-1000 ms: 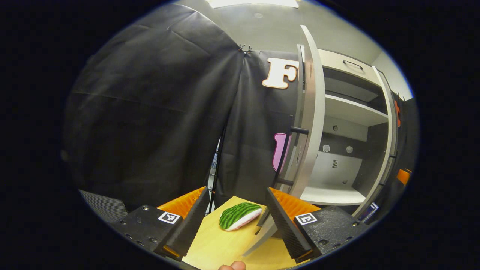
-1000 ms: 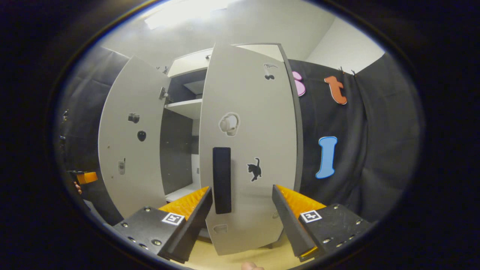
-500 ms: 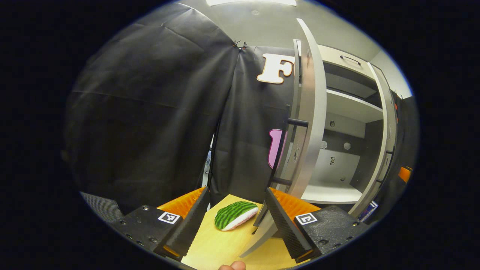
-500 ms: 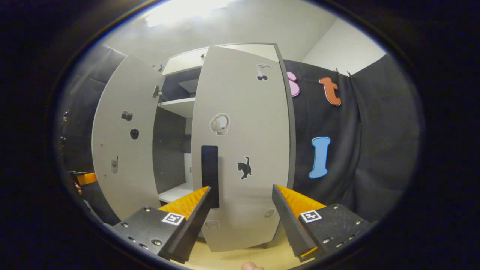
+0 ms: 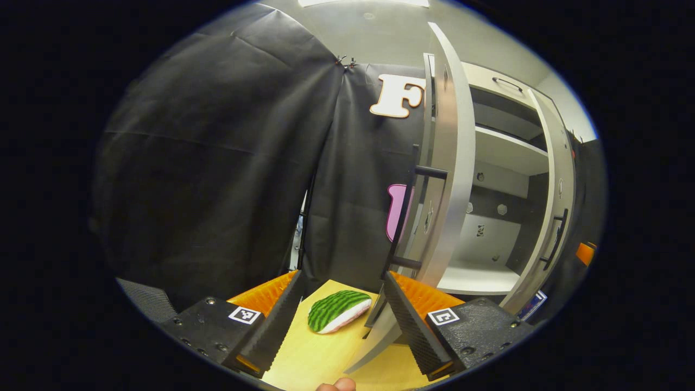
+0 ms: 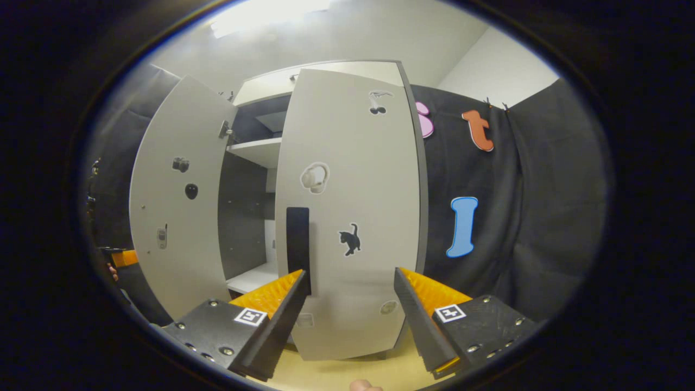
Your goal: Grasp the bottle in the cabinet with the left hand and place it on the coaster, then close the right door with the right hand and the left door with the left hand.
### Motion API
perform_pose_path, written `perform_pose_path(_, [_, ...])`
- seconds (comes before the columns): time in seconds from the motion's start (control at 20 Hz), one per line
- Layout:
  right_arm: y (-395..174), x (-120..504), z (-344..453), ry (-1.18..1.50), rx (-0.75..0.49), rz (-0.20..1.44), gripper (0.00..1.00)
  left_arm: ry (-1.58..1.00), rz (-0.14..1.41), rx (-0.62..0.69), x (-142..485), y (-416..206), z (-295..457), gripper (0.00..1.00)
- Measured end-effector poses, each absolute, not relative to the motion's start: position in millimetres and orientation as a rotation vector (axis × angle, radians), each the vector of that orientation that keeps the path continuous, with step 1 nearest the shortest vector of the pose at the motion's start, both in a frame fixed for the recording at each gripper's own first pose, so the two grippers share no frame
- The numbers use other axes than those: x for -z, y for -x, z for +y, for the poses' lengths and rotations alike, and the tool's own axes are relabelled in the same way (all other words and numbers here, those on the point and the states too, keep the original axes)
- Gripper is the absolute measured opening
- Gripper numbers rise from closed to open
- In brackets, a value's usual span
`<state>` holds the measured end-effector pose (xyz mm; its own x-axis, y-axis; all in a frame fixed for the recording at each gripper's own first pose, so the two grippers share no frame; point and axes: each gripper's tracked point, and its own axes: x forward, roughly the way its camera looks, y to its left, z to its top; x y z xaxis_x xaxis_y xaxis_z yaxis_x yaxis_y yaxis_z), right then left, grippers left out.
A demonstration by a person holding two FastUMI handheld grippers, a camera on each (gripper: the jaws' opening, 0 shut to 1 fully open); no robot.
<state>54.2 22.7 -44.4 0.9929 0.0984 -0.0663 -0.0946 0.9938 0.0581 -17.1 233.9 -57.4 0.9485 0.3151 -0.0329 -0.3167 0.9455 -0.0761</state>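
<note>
Both jaws wide apart, empty: right gripper facing part-closed right door, left gripper beside open left door.

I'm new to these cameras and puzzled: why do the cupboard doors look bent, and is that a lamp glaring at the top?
Left claw view: the lens bows the straight left door into a curve; a ceiling light shows at the top edge. Right claw view: the right door bulges outward, a ceiling light washes out white, and the cupboard's inside sits in shadow.
</note>
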Motion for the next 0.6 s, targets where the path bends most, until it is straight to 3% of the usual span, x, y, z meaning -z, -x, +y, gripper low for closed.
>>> perform_pose_path(0.1, [-56,45,23,-0.057,-0.095,0.069,0.93,0.078,0.022,-0.324,57,16,235,0.96])
perform_pose_path(0.15, [-57,45,22,-0.059,-0.095,0.070,0.93,0.078,0.024,-0.323,58,16,235,0.92])
perform_pose_path(0.2, [-57,45,22,-0.060,-0.095,0.070,0.97,0.080,0.024,-0.321,57,16,235,0.96])
perform_pose_path(0.25, [-57,46,21,-0.062,-0.094,0.070,0.93,0.081,0.024,-0.313,58,16,233,0.96])
perform_pose_path(0.35, [-58,46,20,-0.066,-0.093,0.070,0.96,0.079,0.029,-0.302,58,15,232,0.95])
perform_pose_path(0.4, [-59,46,19,-0.067,-0.094,0.070,0.96,0.079,0.030,-0.300,57,15,232,1.00])
perform_pose_path(0.45, [-59,47,19,-0.068,-0.095,0.070,0.96,0.081,0.030,-0.297,58,15,231,0.95])
perform_pose_path(0.6, [-60,49,21,-0.068,-0.100,0.073,0.93,0.081,0.029,-0.281,59,14,224,0.95])
